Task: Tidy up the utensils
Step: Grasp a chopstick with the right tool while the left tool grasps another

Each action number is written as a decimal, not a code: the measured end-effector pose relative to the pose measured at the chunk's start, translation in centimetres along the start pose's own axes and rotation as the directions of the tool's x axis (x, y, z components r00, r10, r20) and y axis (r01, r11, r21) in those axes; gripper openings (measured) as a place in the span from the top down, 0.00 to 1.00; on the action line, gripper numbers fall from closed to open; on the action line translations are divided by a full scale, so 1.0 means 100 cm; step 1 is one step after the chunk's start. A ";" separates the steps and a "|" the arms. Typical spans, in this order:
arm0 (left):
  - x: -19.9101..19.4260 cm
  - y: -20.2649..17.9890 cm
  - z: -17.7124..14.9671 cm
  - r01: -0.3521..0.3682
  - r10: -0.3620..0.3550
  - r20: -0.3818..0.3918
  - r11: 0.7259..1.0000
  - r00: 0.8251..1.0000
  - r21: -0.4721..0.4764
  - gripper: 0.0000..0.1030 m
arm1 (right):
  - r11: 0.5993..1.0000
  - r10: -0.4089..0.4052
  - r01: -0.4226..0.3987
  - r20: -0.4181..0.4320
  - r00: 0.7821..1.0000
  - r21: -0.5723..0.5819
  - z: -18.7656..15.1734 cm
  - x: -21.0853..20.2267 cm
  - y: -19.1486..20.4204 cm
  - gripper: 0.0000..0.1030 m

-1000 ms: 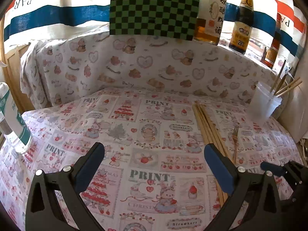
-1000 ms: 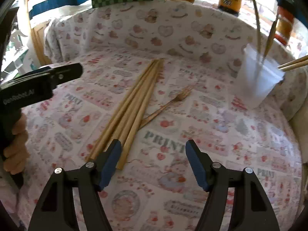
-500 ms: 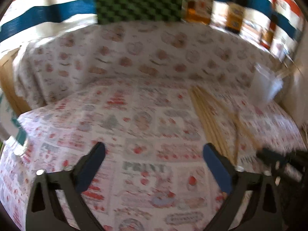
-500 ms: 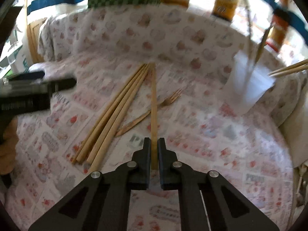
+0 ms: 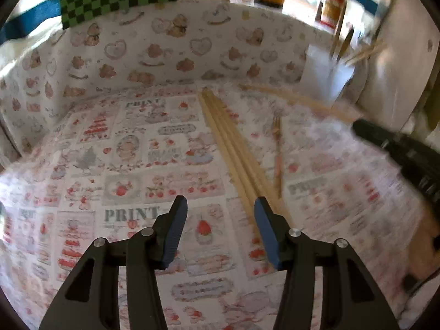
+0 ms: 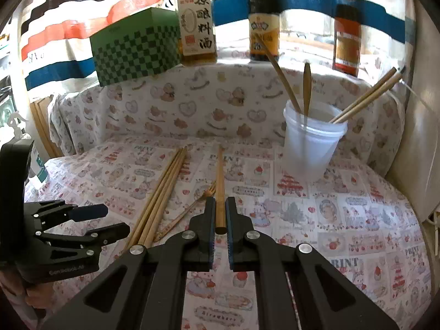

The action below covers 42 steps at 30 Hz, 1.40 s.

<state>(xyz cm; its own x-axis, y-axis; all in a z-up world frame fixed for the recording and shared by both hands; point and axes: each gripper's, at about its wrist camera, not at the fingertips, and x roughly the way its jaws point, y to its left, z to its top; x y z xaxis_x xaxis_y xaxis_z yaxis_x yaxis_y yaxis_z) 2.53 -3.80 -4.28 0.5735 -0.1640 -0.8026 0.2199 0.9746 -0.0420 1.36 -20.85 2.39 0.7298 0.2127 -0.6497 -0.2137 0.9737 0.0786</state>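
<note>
The chopsticks (image 6: 162,192) look like pale, matt wood, and so does the single chopstick (image 6: 220,187). The cup (image 6: 312,143) is translucent, milky plastic with a smooth wall. The tablecloth (image 6: 343,220) is soft printed cloth — matt. Both grippers are matt black plastic with shiny metal pins; the left gripper's pads (image 5: 174,225) are ribbed blue. The bottles (image 6: 196,24) are glossy glass with paper labels.

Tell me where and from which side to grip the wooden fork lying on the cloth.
Grip the wooden fork mid-handle, from above, jaws across its width. It lies flat, thin and long; its near end sits close beside the chopstick bundle, so stay toward the tines, away from them.
</note>
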 end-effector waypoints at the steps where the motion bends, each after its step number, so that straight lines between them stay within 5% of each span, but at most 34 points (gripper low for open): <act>1: 0.004 -0.001 0.000 -0.022 0.022 -0.013 1.000 1.000 0.017 0.60 | 1.000 0.002 -0.002 -0.002 1.000 0.003 0.000 0.000 -0.001 0.92; 11: 0.003 0.002 -0.001 0.065 -0.065 -0.007 0.998 0.998 -0.028 0.62 | 1.000 -0.001 0.001 -0.001 1.000 0.009 -0.001 -0.001 -0.002 0.92; 18: -0.004 -0.008 -0.001 0.111 -0.111 0.015 0.994 0.994 0.009 0.55 | 1.000 0.003 -0.003 -0.008 1.000 0.010 -0.002 -0.001 -0.003 0.92; 27: 0.001 -0.006 -0.002 0.004 -0.004 -0.011 1.000 1.000 0.016 0.49 | 1.000 0.016 -0.015 -0.030 0.999 0.016 -0.004 0.004 -0.003 0.92; 32: 0.011 -0.012 0.008 0.012 -0.012 -0.054 1.000 0.998 0.002 0.47 | 1.000 0.021 -0.020 -0.041 0.999 0.022 -0.004 0.006 -0.003 0.92; 42: 0.007 -0.017 -0.002 -0.105 0.105 0.002 0.992 0.994 0.066 0.35 | 0.999 0.025 -0.024 -0.044 0.999 0.028 -0.004 0.006 -0.003 0.92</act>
<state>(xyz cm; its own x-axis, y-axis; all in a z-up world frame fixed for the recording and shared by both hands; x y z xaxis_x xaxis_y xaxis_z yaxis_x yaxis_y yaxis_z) 2.38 -5.54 -4.88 0.5950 -0.0607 -0.8014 0.2103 0.9742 0.0824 1.60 -21.04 1.67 0.6952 0.2330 -0.6800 -0.2128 0.9703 0.1150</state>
